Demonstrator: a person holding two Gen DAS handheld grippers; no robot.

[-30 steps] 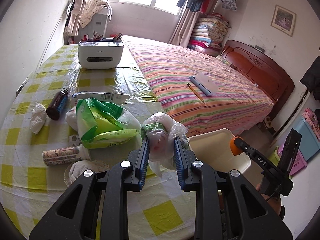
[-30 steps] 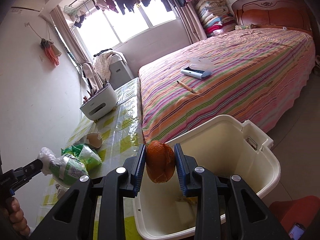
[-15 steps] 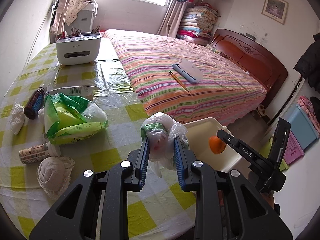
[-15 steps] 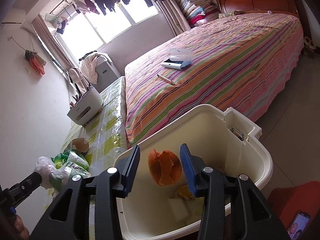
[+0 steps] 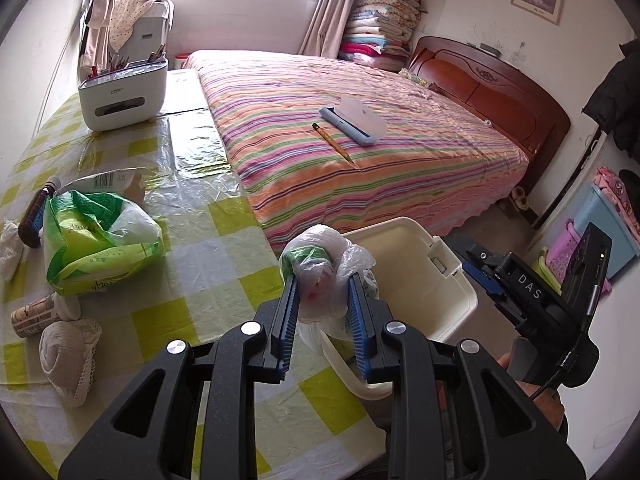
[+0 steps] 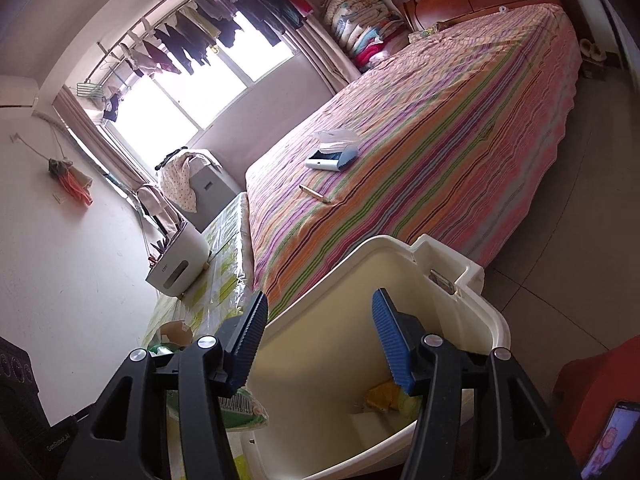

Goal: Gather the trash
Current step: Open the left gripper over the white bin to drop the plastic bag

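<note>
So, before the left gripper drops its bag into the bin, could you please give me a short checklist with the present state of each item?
1. Left gripper shut on the crumpled plastic bag: ok.
2. Bag over the white bin: not ok, it sits at the bin's near rim.
3. Right gripper open and empty: ok.
4. Right gripper clear of the bin: not ok, it hangs above the opening.
5. Room in the bin: ok, only yellow scraps at the bottom.

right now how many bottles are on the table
2: a brown bottle lying at the table's left edge, and a paper-labelled one on its side nearer the camera. The green bag may hide more.
</note>
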